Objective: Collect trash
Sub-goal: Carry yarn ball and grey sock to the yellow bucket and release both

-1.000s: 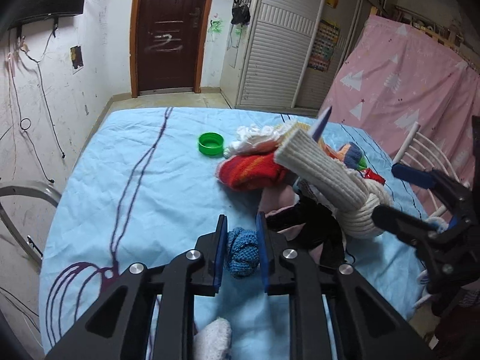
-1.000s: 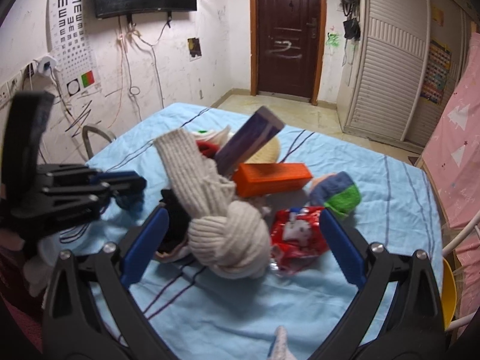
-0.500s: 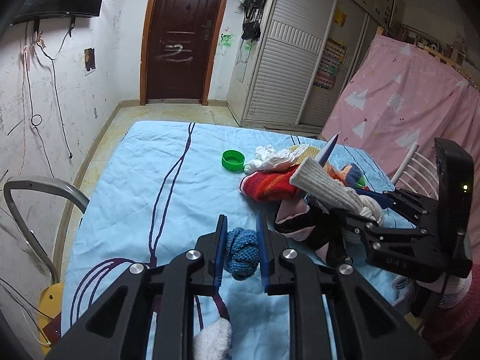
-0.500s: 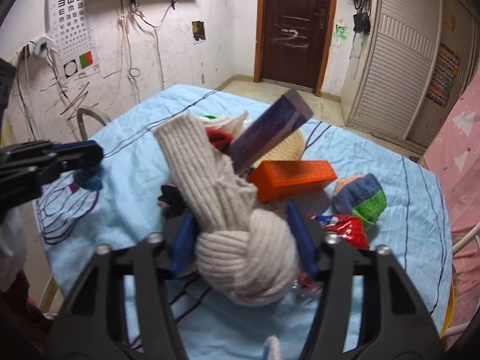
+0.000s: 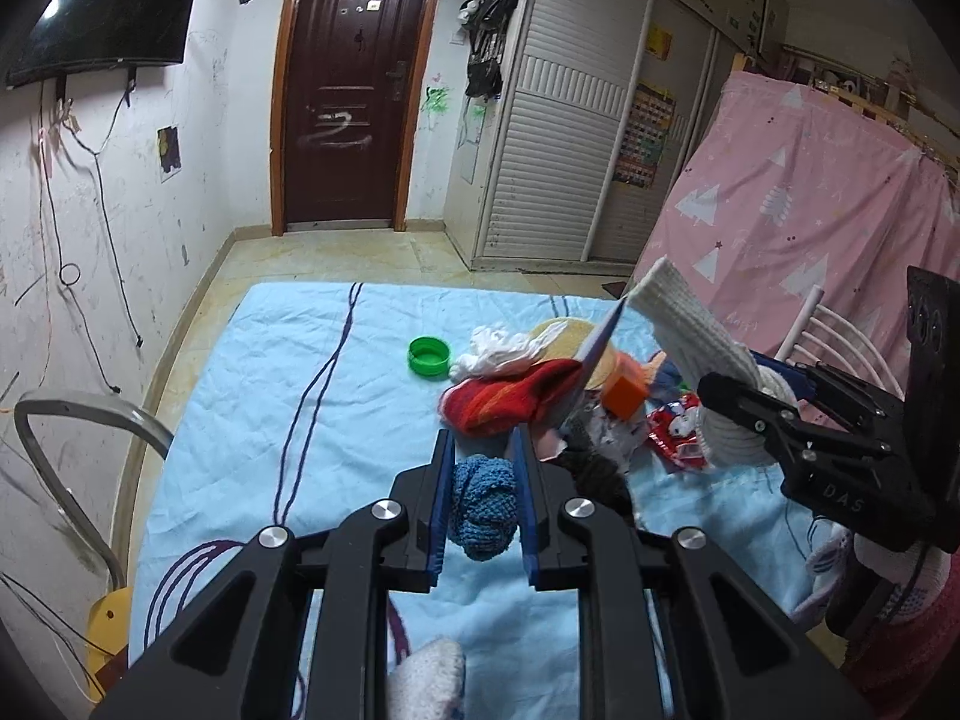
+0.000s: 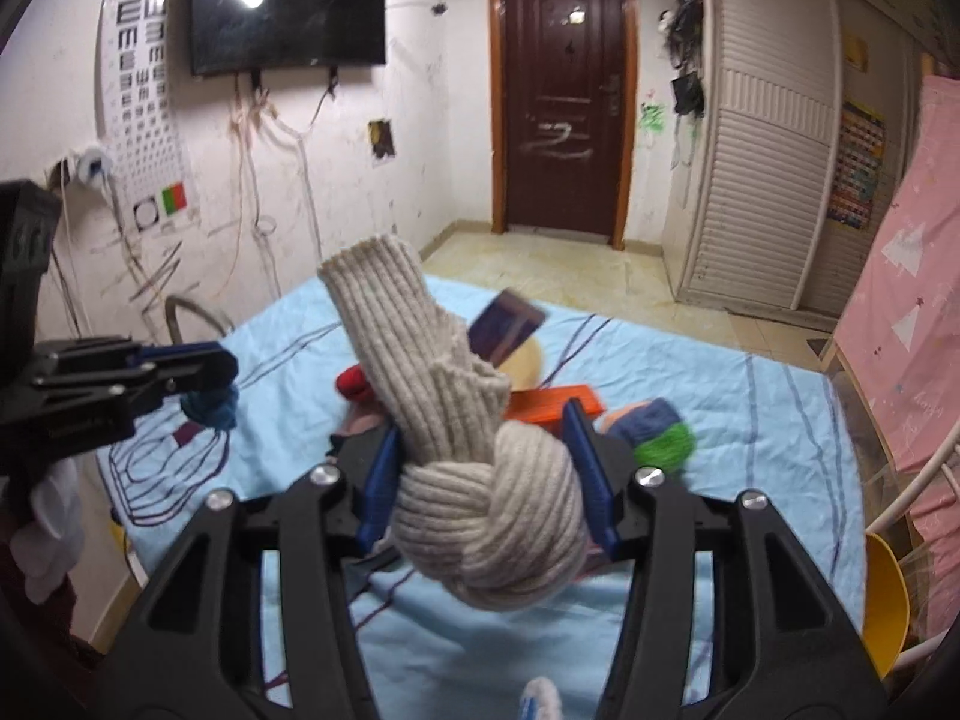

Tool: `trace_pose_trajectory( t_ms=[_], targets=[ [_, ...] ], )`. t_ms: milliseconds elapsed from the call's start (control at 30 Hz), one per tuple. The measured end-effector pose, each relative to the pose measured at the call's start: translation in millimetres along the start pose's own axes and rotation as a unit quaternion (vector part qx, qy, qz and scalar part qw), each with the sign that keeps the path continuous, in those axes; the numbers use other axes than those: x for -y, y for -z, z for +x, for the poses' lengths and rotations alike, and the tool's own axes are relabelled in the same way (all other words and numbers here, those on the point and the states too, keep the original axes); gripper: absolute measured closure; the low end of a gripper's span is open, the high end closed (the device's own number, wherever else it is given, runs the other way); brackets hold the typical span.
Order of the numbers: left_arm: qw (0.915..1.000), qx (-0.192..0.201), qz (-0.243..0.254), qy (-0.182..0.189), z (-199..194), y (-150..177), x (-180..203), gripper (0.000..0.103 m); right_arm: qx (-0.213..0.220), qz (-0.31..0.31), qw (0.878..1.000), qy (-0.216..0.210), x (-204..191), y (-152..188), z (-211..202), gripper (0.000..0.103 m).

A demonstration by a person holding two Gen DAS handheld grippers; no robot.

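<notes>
My left gripper (image 5: 482, 449) is shut on a small blue knitted ball (image 5: 483, 507) and holds it above the light blue sheet (image 5: 270, 390). The right gripper (image 6: 480, 426) has a cream ribbed sock tied in a knot (image 6: 492, 516) between its blue pads. Its jaws are closing and the pads press on the knot, which hangs clear of the pile. In the left wrist view the right gripper (image 5: 756, 381) stands to the right with the cream sock (image 5: 690, 330) sticking up from it. In the right wrist view the left gripper (image 6: 210, 369) is at the left, carrying the blue ball (image 6: 210, 408).
A pile lies mid-sheet: a red knit (image 5: 510, 399), an orange box (image 5: 624, 394), a red wrapper (image 5: 678, 429), a purple card (image 6: 507, 333) and a multicoloured sock ball (image 6: 657, 432). A green cap (image 5: 428, 356) sits apart. A metal chair (image 5: 78, 414) stands left, a white chair (image 5: 840, 324) right.
The right jaws went from wide open to closed on the knotted cream sock and lifted it off the pile. The left gripper rose with the blue ball still in it.
</notes>
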State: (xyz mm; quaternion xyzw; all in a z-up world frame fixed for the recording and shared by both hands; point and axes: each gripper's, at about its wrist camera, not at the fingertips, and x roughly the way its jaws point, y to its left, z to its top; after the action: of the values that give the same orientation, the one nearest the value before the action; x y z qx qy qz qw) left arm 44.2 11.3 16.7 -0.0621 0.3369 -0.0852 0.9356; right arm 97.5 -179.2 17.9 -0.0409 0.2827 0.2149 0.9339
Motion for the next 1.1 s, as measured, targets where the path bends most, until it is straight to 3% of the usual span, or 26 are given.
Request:
trace_pose_trajectory(
  t_ms=[433, 833, 1100],
  targets=[
    [0.9931, 0.048, 0.04, 0.099, -6.8, -39.4, 85.3, 0.093, 0.056, 0.077, 0.991, 0.096, 93.7, 23.8, -60.0, 0.054],
    [0.9815, 0.042, 0.097, 0.16, 27.5, -58.0, 190.3, 0.093, 0.07, 0.143, 0.973, 0.166, 182.8, 62.5, -106.0, 0.053],
    [0.973, 0.024, 0.135, 0.186, 64.6, -63.1, 270.6, 0.093, 0.068, 0.181, 0.959, 0.207, 234.8, 94.6, -112.6, 0.053]
  ],
)
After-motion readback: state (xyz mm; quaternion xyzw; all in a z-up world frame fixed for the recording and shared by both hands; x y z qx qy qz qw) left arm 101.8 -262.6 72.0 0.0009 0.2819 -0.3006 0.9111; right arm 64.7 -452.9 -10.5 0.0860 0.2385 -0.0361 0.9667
